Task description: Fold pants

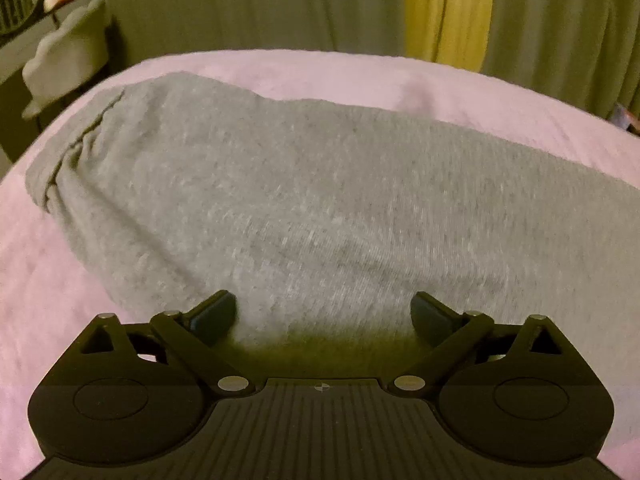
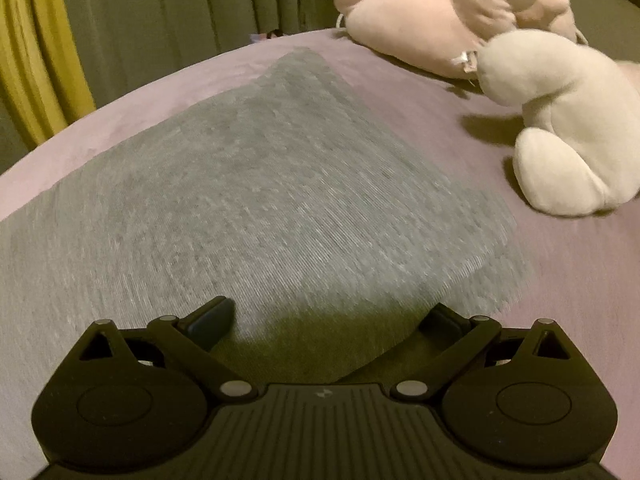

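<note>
Grey knit pants (image 1: 280,200) spread flat on pink bed sheet (image 1: 480,92), waistband at far left in left view. Left tool (image 1: 323,314) released, fingers wide, just over the near fabric. Right tool (image 2: 332,320) also released, over a fabric corner. Cream plush toy (image 2: 572,132) and pink plush toy (image 2: 440,12) right of pants; yellow curtain (image 1: 448,8) behind bed.

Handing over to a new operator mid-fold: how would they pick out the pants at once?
Find the pink bedsheet covering the bed. The pants are the flat heather-grey knit spread across its middle, under both open grippers. Unlike the cream plush toy and pink plush toy nearby, they lie flat and grey.
</note>
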Motion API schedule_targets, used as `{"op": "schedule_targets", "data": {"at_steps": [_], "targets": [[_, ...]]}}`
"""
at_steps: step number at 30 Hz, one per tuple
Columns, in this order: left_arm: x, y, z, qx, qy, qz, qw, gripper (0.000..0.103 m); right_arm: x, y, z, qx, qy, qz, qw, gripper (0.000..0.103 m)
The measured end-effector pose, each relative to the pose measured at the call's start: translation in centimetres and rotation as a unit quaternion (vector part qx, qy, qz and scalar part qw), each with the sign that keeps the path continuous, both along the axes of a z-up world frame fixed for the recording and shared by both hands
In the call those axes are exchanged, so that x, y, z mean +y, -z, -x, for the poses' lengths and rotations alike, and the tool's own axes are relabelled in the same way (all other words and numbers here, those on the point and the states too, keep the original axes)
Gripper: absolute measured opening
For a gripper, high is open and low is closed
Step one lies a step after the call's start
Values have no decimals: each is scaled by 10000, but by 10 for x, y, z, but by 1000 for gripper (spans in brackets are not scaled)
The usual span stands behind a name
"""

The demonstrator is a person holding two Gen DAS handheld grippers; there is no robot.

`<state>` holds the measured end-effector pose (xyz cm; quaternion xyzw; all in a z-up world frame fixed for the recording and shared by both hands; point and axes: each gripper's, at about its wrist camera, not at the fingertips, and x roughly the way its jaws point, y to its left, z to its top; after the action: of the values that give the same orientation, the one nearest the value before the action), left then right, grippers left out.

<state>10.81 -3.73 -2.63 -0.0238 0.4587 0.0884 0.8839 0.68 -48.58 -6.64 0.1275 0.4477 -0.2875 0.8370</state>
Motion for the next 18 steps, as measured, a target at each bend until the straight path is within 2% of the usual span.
{"op": "schedule_targets", "data": {"at_steps": [5,9,11,13,15,16,18], "targets": [[15,-1,1,-67,-204,399,9990,100,0,-3,4,-114,-116,46,9999,99],[10,4,-2,-29,-169,264,9995,101,7,-7,6,-120,-187,117,9997,99],[6,5,-1,-12,-159,191,9997,101,6,-11,8,-264,-195,87,9994,94],[6,3,-1,-8,-191,203,9996,101,-1,-16,17,-602,-60,-72,9981,76],[6,2,-1,-23,-237,245,9994,101,-19,-20,33,-1133,287,-570,9915,63],[4,5,-4,-31,-255,256,9993,101,-33,-21,44,-1465,512,-961,9832,55],[4,5,-5,-28,-279,265,9993,101,-58,-18,64,-1972,786,-1673,9628,47]]}}
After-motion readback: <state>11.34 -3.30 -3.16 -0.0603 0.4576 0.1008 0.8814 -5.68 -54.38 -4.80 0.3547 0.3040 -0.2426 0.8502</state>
